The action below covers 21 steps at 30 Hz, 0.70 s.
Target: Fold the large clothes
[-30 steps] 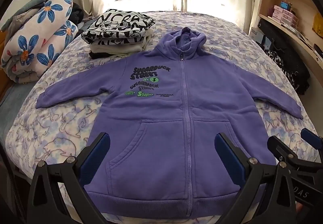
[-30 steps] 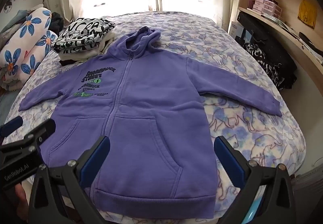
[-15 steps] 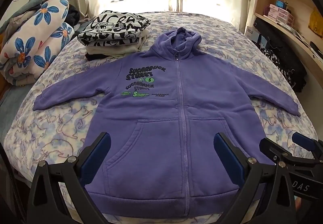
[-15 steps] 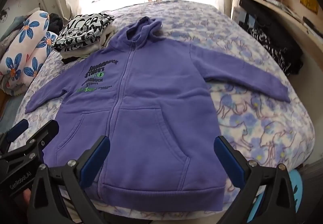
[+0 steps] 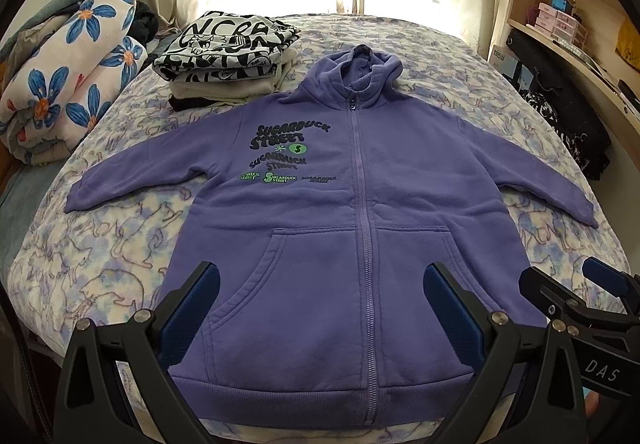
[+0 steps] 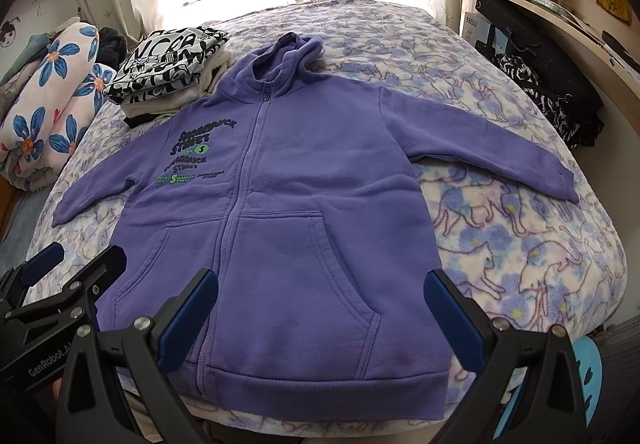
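Note:
A purple zip hoodie lies flat and face up on the bed, sleeves spread to both sides, hood toward the window, hem nearest me. Dark and green lettering marks its chest on the left. My left gripper hovers open above the hem area, holding nothing. My right gripper is open too, over the right pocket and hem. Each gripper shows at the edge of the other's view: the right gripper and the left gripper.
A stack of folded clothes sits beyond the left sleeve. A rolled floral quilt lies at the far left. Dark clothing hangs by the wooden shelves on the right. The cat-print bedspread ends near the hem.
Both grippers have shifted slightly, so the hoodie sits a little differently in each view. The hoodie itself has not moved. Both stay open.

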Available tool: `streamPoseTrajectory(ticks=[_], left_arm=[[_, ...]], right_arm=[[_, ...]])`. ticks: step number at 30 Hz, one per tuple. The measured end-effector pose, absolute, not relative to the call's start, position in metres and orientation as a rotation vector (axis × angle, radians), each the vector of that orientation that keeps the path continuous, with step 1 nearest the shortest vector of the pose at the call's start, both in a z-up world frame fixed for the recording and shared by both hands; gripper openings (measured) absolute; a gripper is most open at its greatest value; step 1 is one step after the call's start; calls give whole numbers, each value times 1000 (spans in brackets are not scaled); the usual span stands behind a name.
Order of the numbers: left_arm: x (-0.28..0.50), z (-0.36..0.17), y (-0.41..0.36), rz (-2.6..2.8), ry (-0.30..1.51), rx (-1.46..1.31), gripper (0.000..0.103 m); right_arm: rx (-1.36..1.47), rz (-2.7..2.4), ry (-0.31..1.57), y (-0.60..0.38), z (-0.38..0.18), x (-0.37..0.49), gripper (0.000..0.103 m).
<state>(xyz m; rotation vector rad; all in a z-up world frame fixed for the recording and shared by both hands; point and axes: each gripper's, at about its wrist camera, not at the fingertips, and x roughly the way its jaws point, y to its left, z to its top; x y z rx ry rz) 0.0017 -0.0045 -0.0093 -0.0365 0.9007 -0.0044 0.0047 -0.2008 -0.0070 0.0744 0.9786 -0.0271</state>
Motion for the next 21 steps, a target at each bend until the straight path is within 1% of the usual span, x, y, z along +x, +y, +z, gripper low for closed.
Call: streamPoseTrajectory(ticks=[21], left_arm=[[3, -13, -4, 4, 909, -39, 101]], right_arm=[[57, -30, 974, -204, -12, 5, 103]])
